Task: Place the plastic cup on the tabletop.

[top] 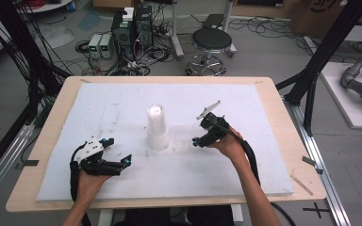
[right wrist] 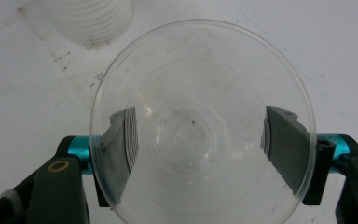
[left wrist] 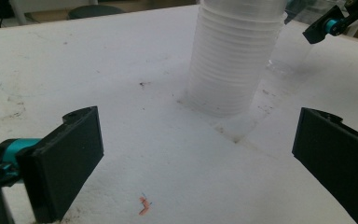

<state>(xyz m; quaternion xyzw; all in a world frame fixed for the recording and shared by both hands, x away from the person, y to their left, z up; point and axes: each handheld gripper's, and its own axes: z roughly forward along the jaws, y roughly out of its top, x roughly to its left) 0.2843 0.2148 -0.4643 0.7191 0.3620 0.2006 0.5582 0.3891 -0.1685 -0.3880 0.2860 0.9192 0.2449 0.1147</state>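
A: High view, left to right: left gripper (top: 118, 162) resting on the white foam counter (top: 122, 108), fingers spread, empty. Then the ribbed stack of clear cups (top: 157, 127), upright at centre.

B: Right gripper (right wrist: 200, 140) beside it, fingers pinching one clear cup (right wrist: 200, 126) by its walls.

A: Thin, slick plastic; likely to buckle or slip if squeezed harder.

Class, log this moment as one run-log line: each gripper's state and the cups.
left gripper: open, holding nothing | right gripper: shut on clear cup | stack of cups: upright on white foam board
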